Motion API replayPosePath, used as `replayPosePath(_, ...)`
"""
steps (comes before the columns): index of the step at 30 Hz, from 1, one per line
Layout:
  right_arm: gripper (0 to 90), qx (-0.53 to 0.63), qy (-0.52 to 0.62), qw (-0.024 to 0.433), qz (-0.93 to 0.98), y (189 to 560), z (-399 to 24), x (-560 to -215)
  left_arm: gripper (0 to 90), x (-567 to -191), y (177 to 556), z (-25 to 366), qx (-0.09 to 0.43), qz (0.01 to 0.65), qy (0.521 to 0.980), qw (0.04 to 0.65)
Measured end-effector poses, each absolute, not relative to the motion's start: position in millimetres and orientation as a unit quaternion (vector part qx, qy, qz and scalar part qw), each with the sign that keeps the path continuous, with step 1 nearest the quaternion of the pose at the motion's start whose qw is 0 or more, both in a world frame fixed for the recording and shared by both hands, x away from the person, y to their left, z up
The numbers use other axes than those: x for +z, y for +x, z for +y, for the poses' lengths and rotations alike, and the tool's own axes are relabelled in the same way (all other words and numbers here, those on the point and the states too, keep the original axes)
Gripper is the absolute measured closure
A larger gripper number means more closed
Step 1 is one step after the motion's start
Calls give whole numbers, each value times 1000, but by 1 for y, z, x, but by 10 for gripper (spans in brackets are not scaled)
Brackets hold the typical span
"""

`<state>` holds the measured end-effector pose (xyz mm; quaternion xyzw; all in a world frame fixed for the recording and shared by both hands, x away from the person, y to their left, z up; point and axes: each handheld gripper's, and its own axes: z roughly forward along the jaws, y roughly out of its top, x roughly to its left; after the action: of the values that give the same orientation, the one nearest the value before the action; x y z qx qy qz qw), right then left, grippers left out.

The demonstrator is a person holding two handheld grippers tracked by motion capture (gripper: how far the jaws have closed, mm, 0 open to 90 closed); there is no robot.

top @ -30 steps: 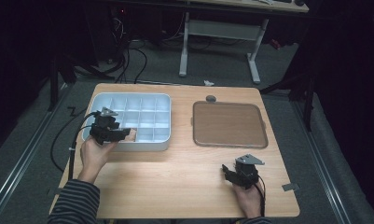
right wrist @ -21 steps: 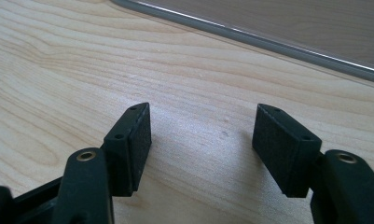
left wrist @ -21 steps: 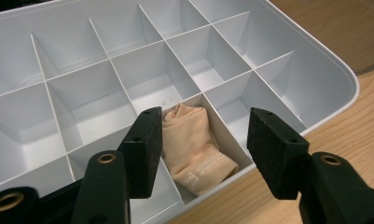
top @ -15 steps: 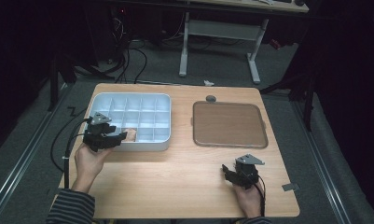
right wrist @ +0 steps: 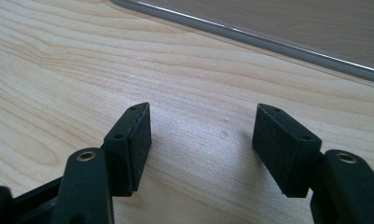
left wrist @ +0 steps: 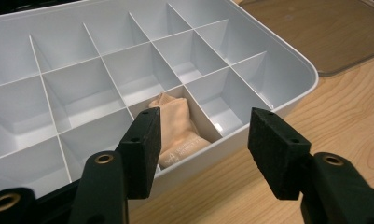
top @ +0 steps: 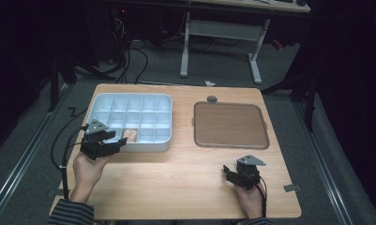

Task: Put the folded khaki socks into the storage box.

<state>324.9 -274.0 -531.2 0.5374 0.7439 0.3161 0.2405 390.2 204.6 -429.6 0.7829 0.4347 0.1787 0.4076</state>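
Observation:
A white compartment tray (top: 143, 146) stands at the table's left. A peach cloth piece (top: 131, 136) lies crumpled in one front-row compartment; it appears in the left gripper view as the cloth (left wrist: 175, 126) inside the tray (left wrist: 292, 70). My left gripper (top: 117, 140) hovers at the tray's near-left edge, open, with nothing between its pads (left wrist: 142, 140). The left gripper (left wrist: 208, 130) points at the cloth from just outside the front wall. My right gripper (top: 229, 173) rests low over bare wood at the near right, and the right gripper (right wrist: 201, 135) stands open and empty.
A brown flat lid (top: 230, 124) lies right of the tray, its rim (right wrist: 268, 39) just beyond the right gripper. A small dark round knob (top: 212, 99) sits near the far edge. Bare wood lies between the two hands.
My left hand has drawn the gripper back toward the near left, off the tray. The cloth stays in its compartment. The right gripper has not moved.

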Motion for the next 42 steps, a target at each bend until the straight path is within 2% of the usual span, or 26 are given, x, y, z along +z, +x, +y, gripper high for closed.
replayPosePath(42, 377, 317, 538, 240, 744, 325, -274, -531, 441, -453, 348, 212, 156, 440, 762, 448)
